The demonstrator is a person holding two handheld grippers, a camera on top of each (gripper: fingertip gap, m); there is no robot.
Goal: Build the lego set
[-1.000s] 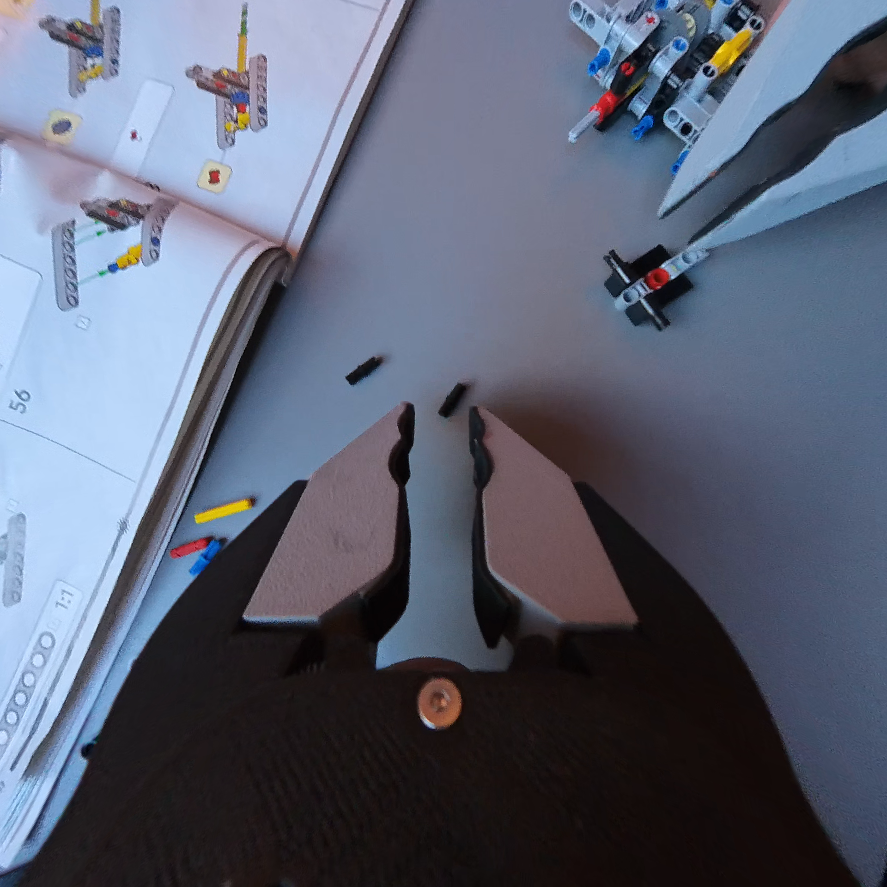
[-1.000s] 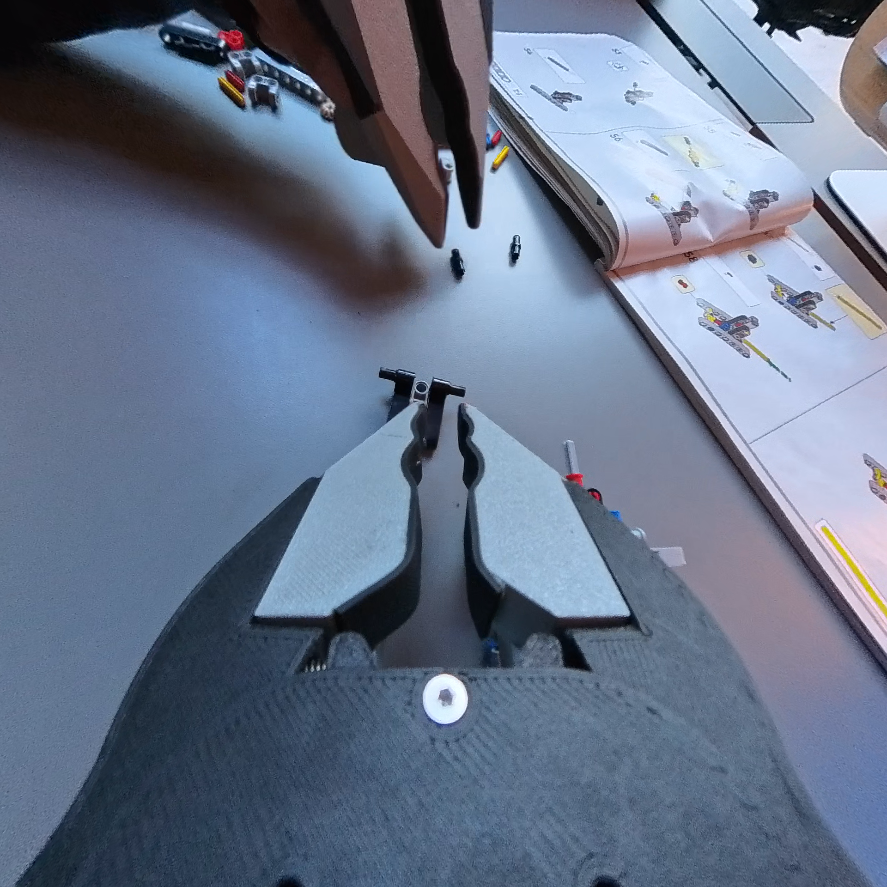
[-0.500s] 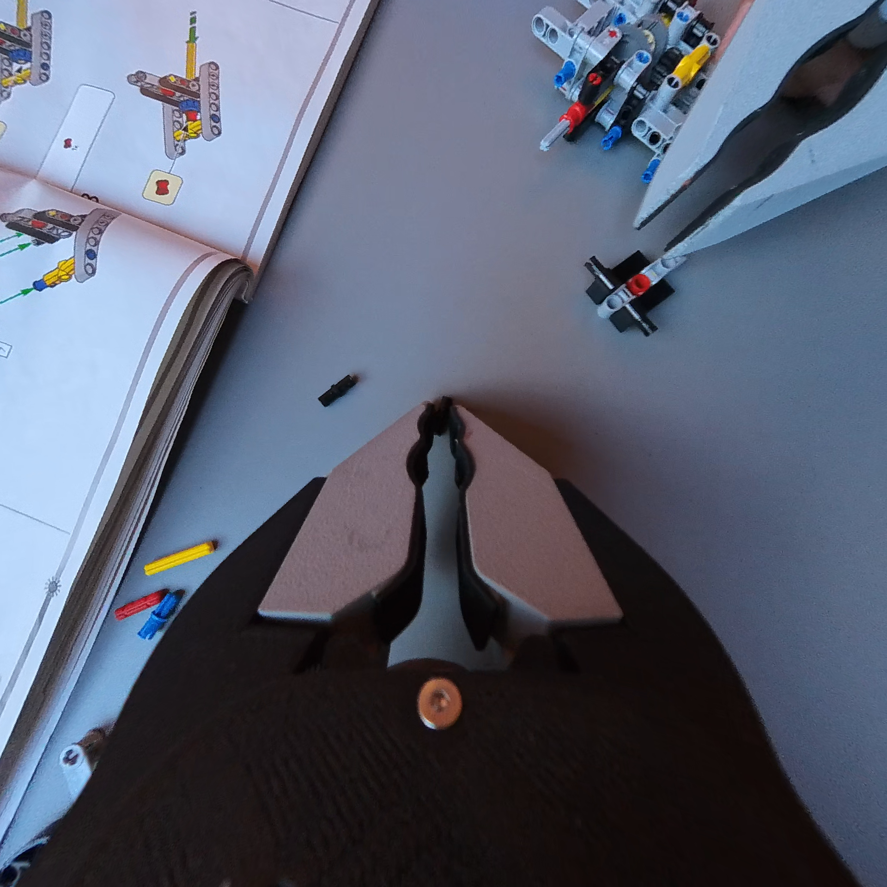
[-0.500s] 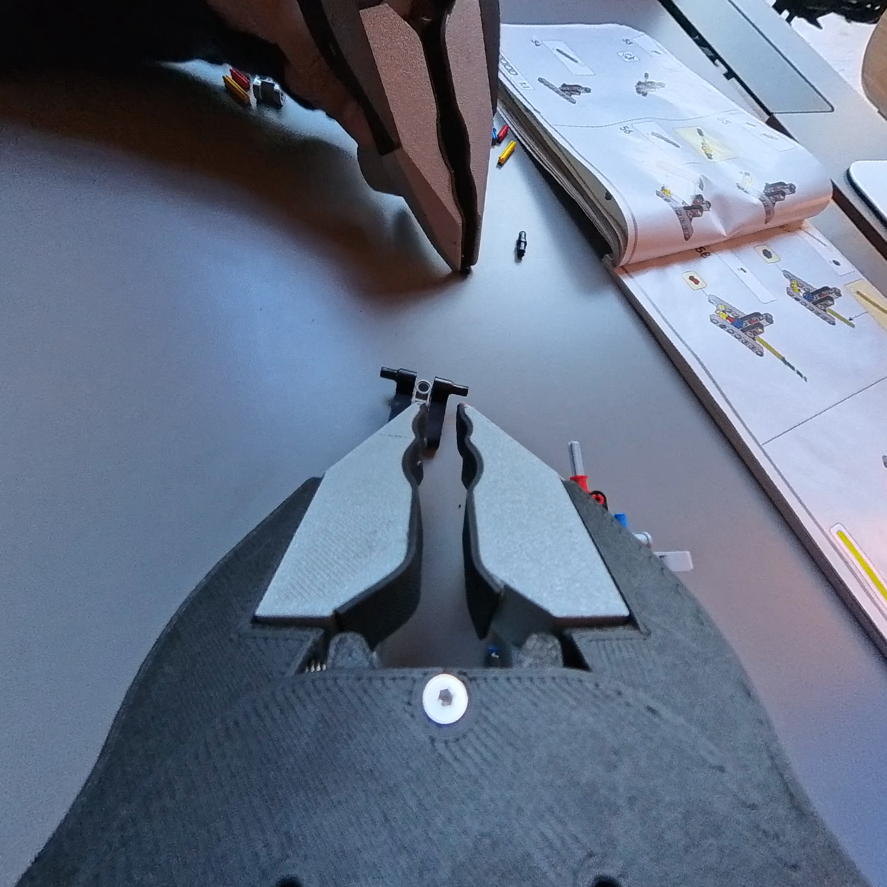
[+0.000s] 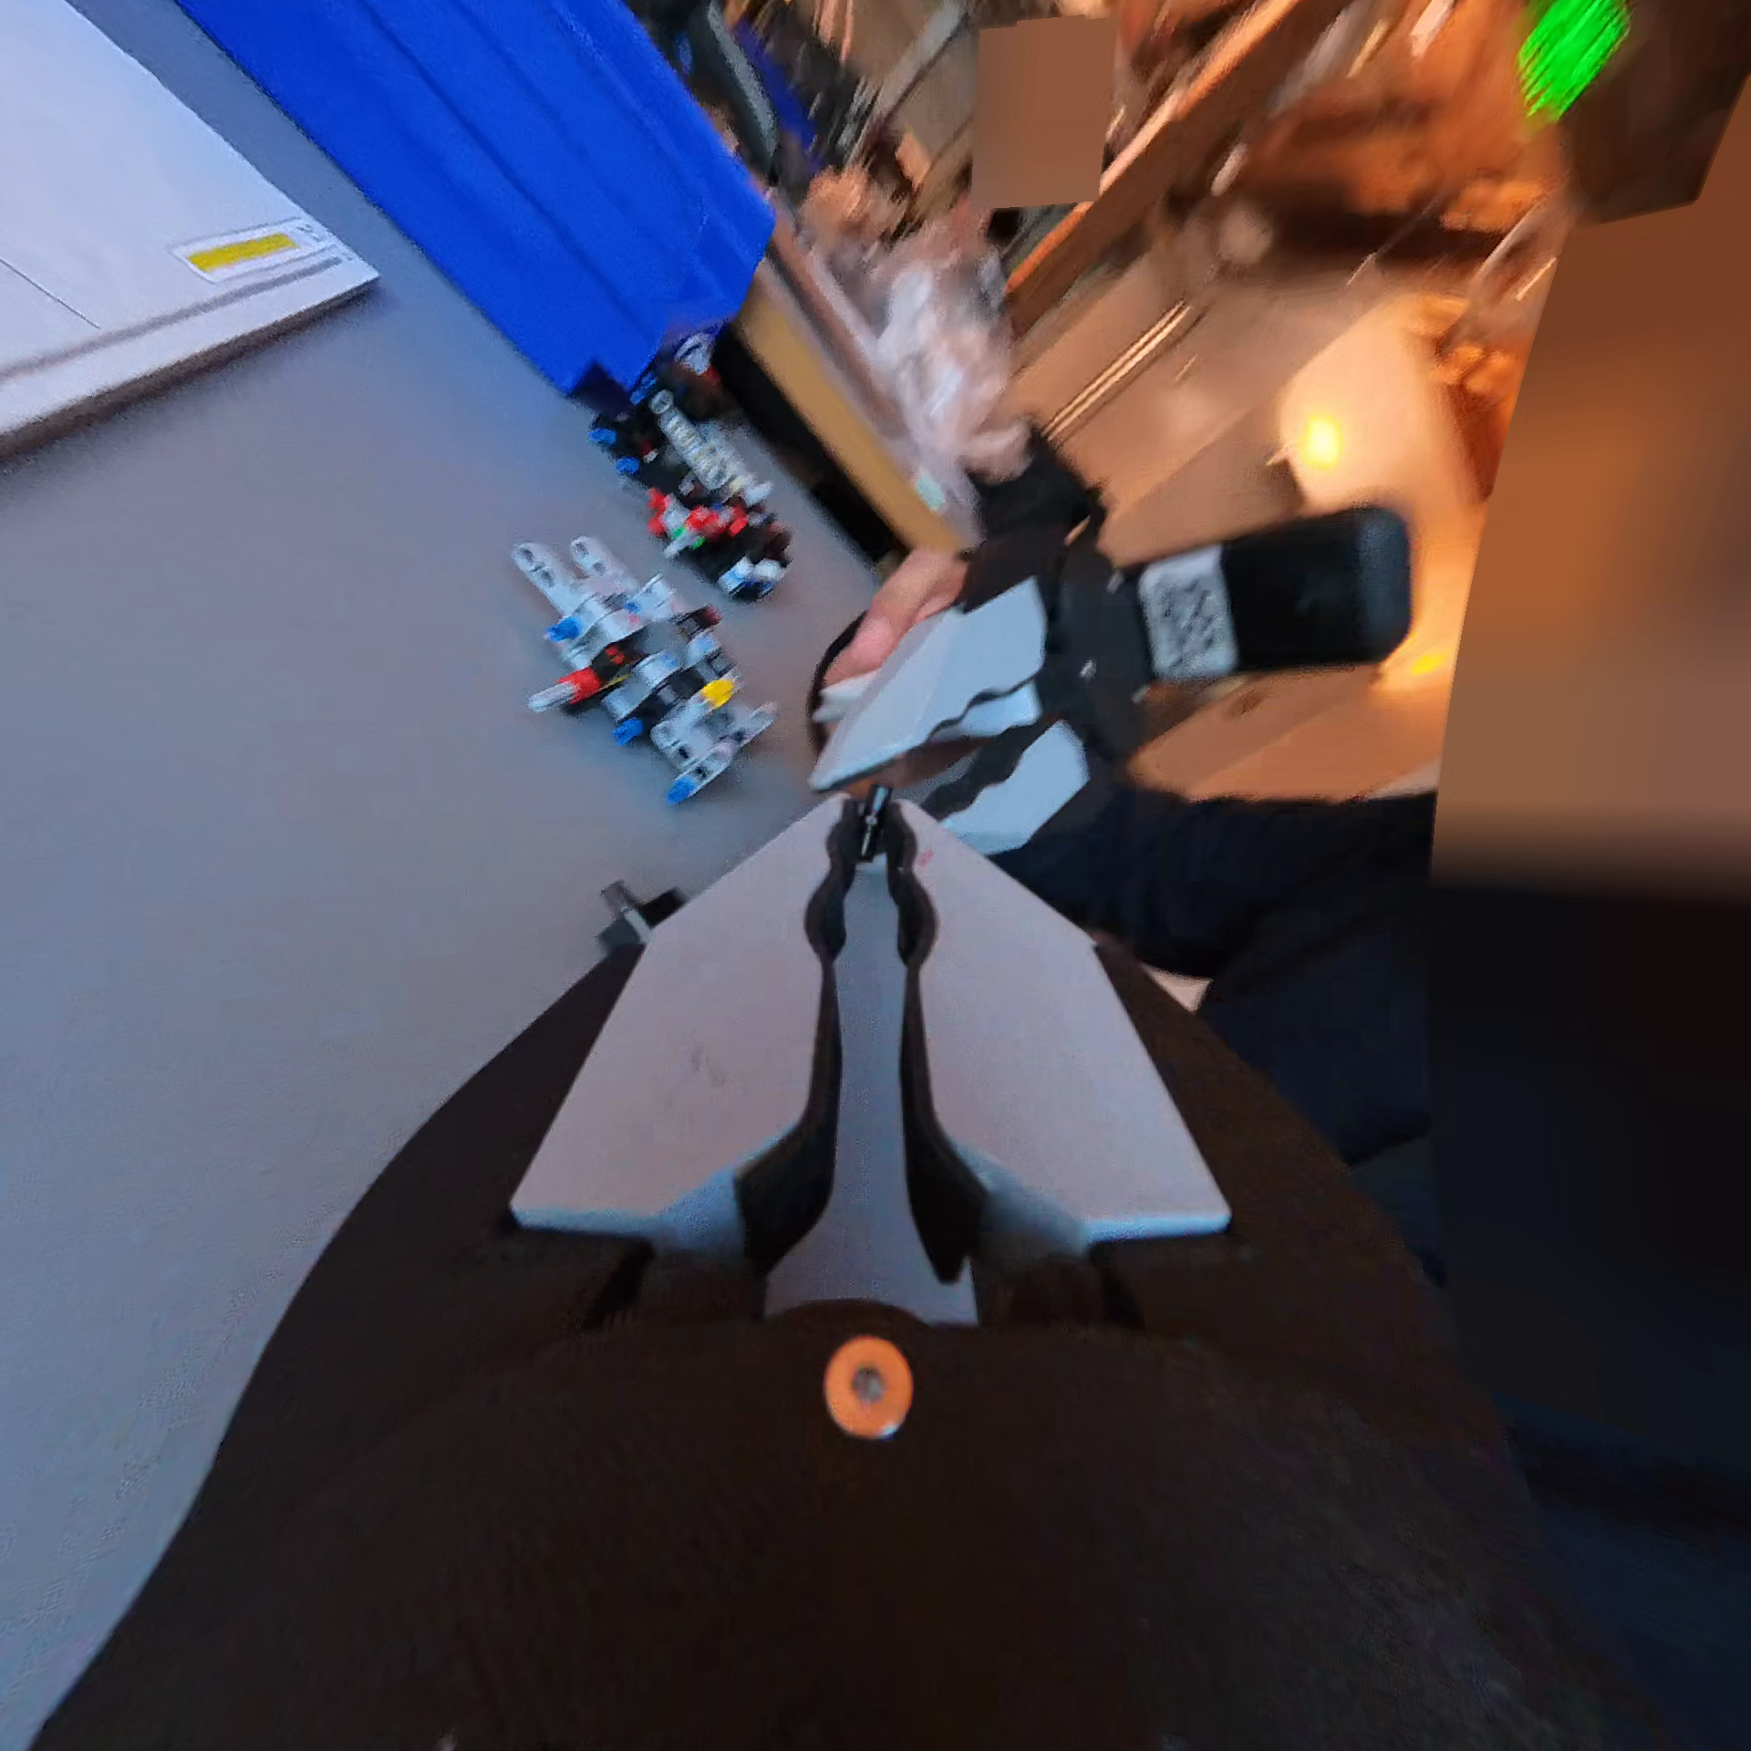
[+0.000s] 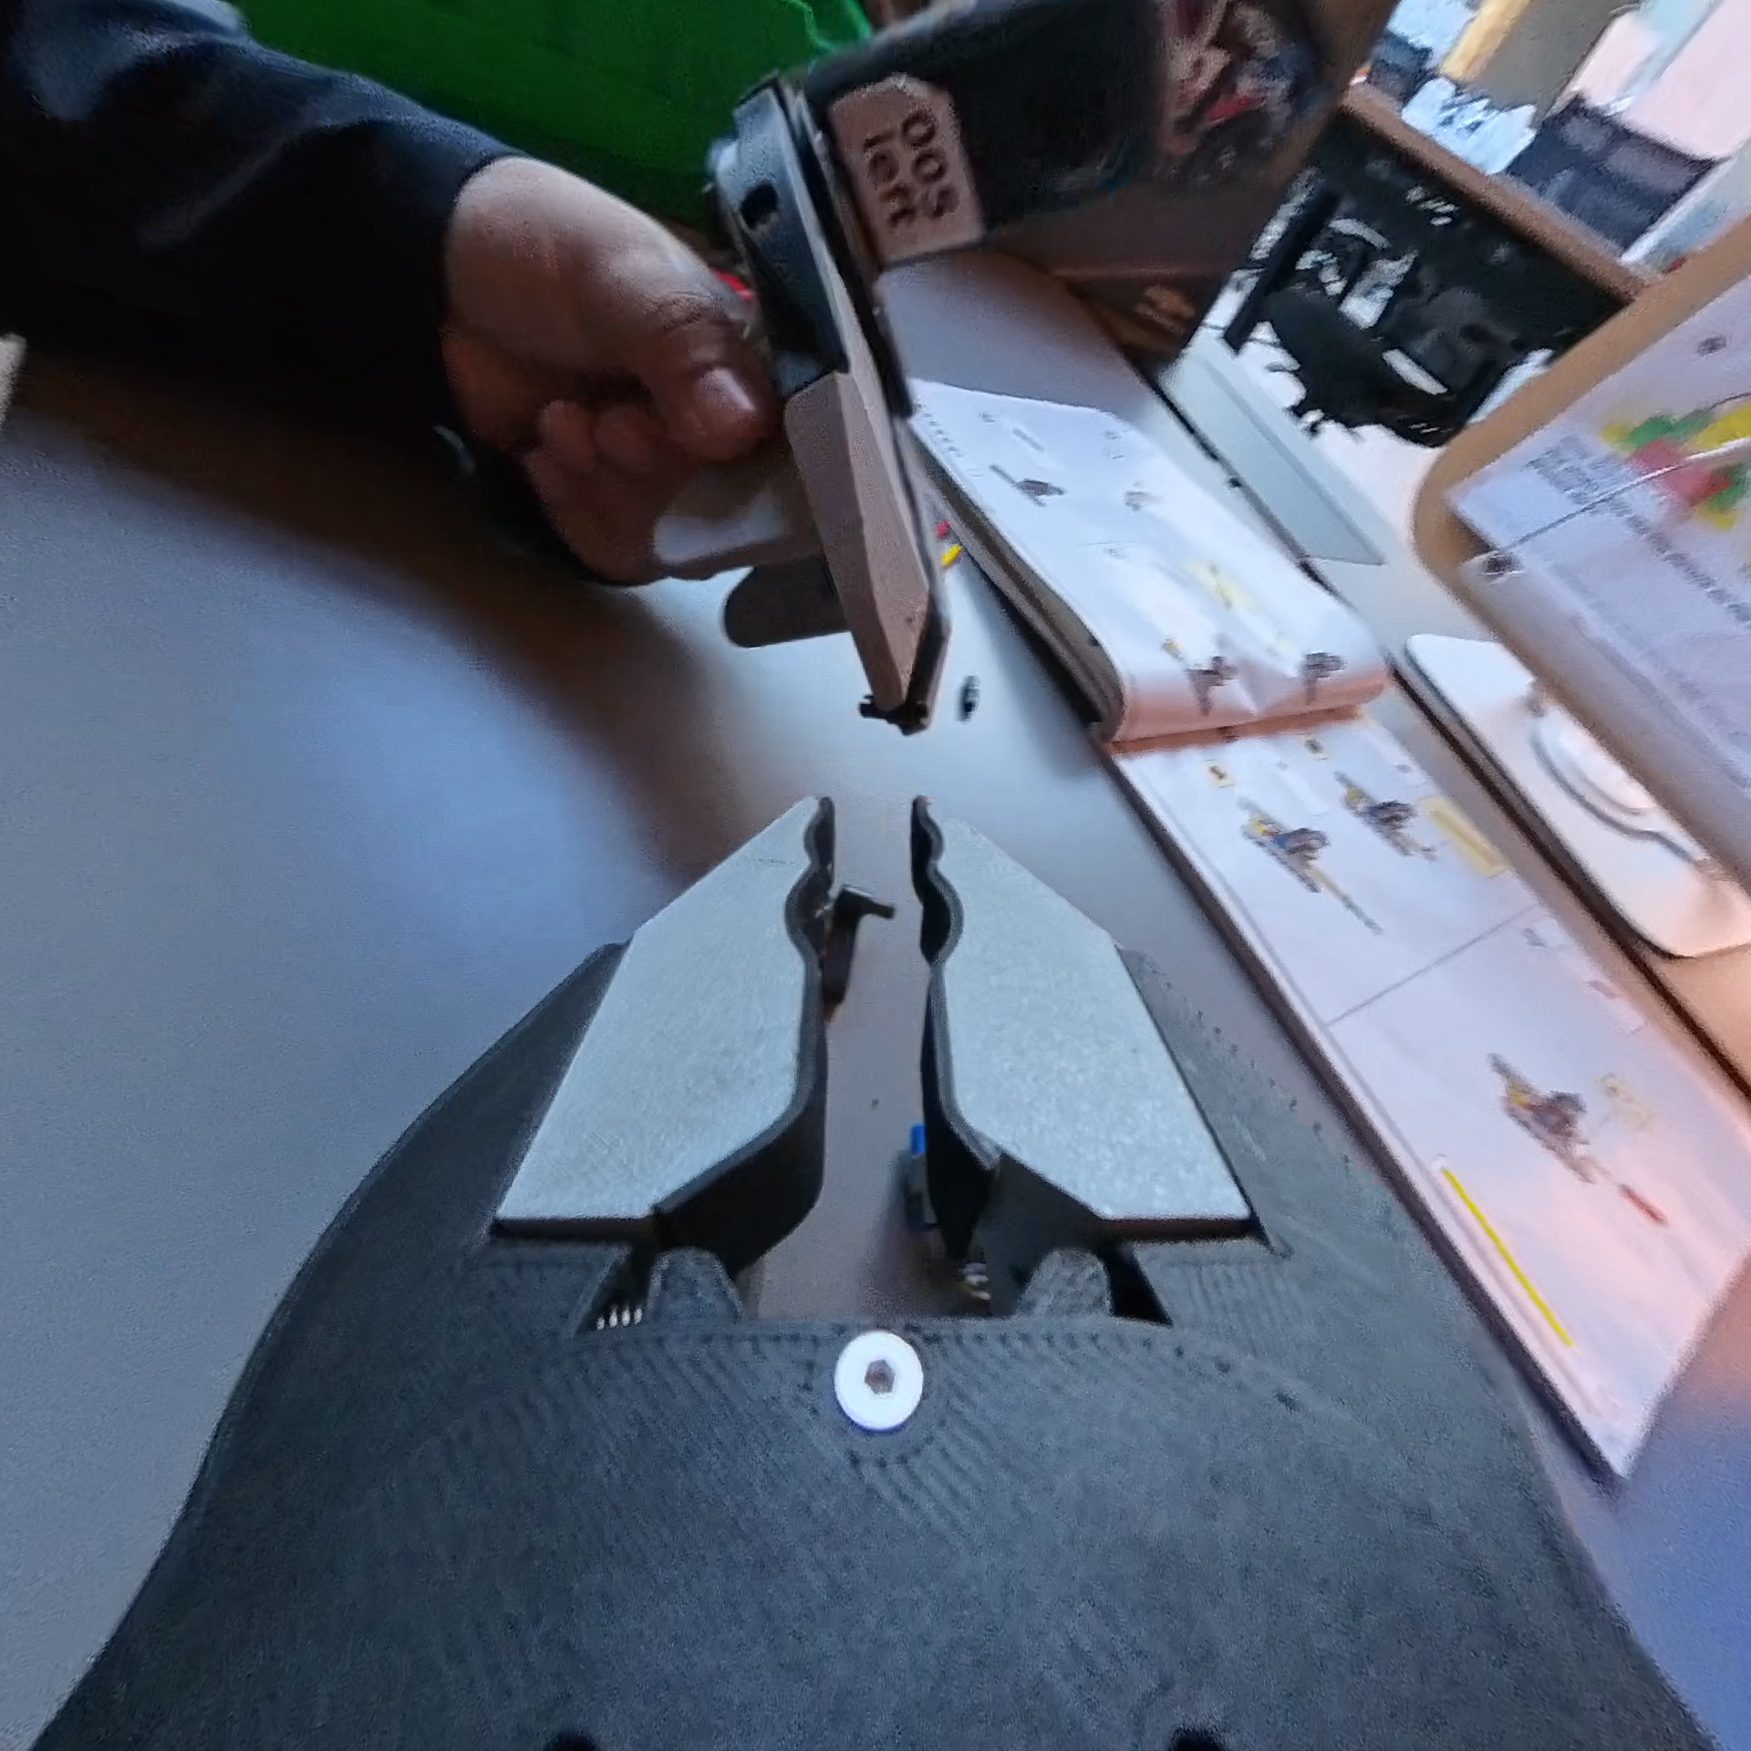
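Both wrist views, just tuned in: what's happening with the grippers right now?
A person holds a gripper in each hand over a grey table. The left gripper is lifted off the table, shut on a small black connector pin. The right gripper is open, its jaws apart, with a small black-and-grey part lying below between its fingers. An open instruction booklet, another black pin and a half-built brick assembly lie nearby.
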